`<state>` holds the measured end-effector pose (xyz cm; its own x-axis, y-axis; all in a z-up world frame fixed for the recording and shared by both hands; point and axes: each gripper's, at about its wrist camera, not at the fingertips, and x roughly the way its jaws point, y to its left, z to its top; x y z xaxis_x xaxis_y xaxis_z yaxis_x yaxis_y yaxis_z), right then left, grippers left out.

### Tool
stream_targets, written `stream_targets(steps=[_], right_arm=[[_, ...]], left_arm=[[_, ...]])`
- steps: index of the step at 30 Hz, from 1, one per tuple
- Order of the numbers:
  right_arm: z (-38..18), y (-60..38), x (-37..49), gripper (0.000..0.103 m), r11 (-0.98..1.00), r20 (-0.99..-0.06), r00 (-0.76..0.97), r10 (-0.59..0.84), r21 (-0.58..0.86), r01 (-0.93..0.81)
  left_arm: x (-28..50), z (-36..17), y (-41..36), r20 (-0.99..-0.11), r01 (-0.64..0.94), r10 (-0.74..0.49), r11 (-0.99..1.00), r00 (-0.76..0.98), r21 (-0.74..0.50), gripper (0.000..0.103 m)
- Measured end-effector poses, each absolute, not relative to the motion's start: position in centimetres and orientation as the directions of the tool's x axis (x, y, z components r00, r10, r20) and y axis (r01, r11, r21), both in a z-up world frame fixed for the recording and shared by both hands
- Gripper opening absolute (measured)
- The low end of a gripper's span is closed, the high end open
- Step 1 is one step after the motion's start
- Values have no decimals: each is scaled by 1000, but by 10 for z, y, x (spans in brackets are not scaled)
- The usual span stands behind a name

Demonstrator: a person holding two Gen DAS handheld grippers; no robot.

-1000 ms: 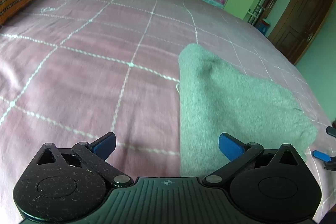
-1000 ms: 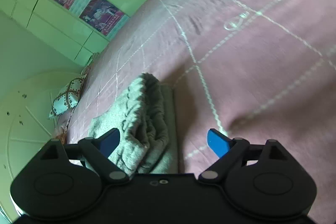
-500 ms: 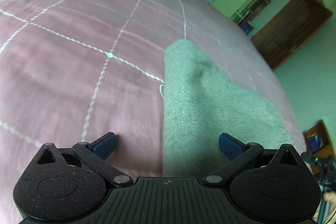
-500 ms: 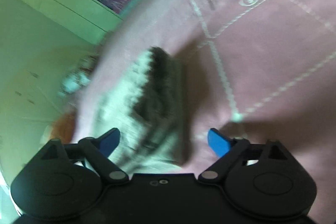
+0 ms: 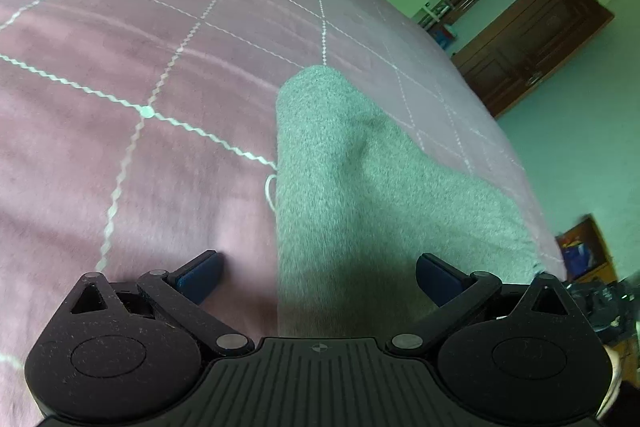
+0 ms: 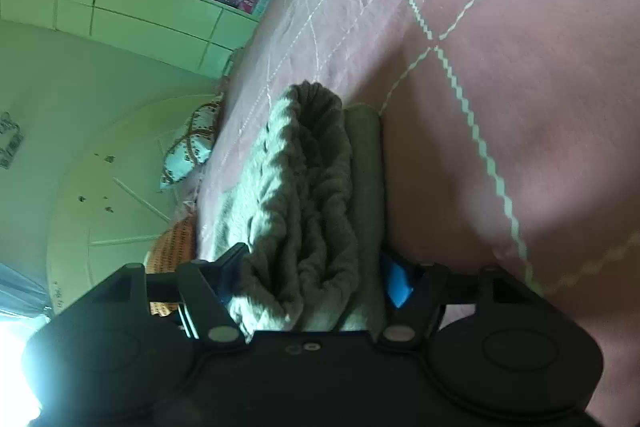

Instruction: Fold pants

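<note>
- Left wrist view: the left gripper (image 5: 318,277) stands wide, its blue pads apart and nothing pinched. The grey pants (image 5: 360,187) lie partly folded on the pink bedspread (image 5: 120,147), near the bed's edge on the right of this view, and their near end runs between the pads.
- Risk here: one pad sits over bare bedspread, the other over cloth. If the jaws close from this stance they may take only the top layer, or catch the bedspread along with it, so that the fold drags or comes apart.
- A white drawstring (image 5: 271,193) peeks out at the edge of the pants; it could snag on a pad and pull the bundle askew.
- Right wrist view: the right gripper (image 6: 312,279) is closing, with the bunched, ribbed end of the pants (image 6: 304,187) between its fingers. Whether the pads already press the cloth I cannot tell.
- Risk here: the bundle is thick and loosely gathered. An uneven bite may leave some layers out, and they would slip free when lifted.
- If the two hands pull unequally, the fold will probably land crooked, or slide towards the bed's edge.
</note>
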<state>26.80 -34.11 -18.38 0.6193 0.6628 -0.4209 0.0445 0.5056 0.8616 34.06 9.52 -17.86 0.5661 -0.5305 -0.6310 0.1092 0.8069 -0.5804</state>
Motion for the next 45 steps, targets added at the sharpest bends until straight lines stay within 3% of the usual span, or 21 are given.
stream_targets(steps=[9, 11, 12, 13, 15, 19, 22, 29, 36, 39, 40, 42, 43, 44, 45], right_arm=[[-188, -346, 282, 62, 464, -381, 583, 718, 886, 8], [-187, -343, 288, 63, 465, -378, 577, 724, 885, -3], [-186, -341, 290, 63, 471, -381, 574, 724, 882, -8], [-185, -340, 291, 64, 476, -387, 573, 722, 879, -8], [-182, -336, 294, 59, 496, -407, 566, 717, 868, -5], [-173, -328, 294, 53, 548, -448, 557, 699, 837, -15], [-160, -326, 290, 37, 562, -437, 567, 699, 825, -57], [-116, -311, 309, 36, 605, -416, 565, 713, 772, -194], [-81, -287, 404, 36, 608, -387, 555, 737, 739, -292], [-72, -277, 451, 37, 602, -358, 559, 748, 721, -344], [-76, -275, 464, 42, 610, -363, 562, 743, 714, -345], [-98, -265, 488, 75, 686, -433, 591, 681, 660, -306], [-115, -259, 496, 87, 788, -540, 619, 570, 573, -226], [-130, -248, 502, 85, 898, -677, 614, 407, 421, -131], [-137, -248, 498, 85, 908, -676, 624, 393, 393, -147]], left_arm=[[364, -182, 83, -634, 124, -543, 804, 550, -581, 101], [366, -181, 81, -631, 119, -543, 802, 554, -586, 86], [367, -182, 81, -631, 124, -549, 799, 548, -588, 63], [369, -185, 82, -629, 116, -570, 783, 529, -611, 55], [370, -186, 84, -622, 117, -580, 774, 526, -623, 50], [359, -188, 95, -552, 98, -611, 716, 568, -691, 25], [350, -182, 96, -523, 124, -606, 716, 600, -687, 23], [366, -151, 108, -471, 170, -606, 711, 641, -683, 23], [435, -123, 147, -405, 162, -561, 706, 722, -689, 23], [475, -138, 158, -391, 135, -543, 694, 743, -707, 25], [487, -152, 162, -411, 98, -522, 699, 747, -708, 39], [498, -181, 165, -554, -49, -368, 800, 746, -598, 68], [493, -187, 165, -543, -12, -370, 819, 754, -574, 68], [486, -186, 164, -523, 33, -371, 837, 768, -546, 68], [479, -182, 161, -530, 51, -351, 865, 772, -500, 68]])
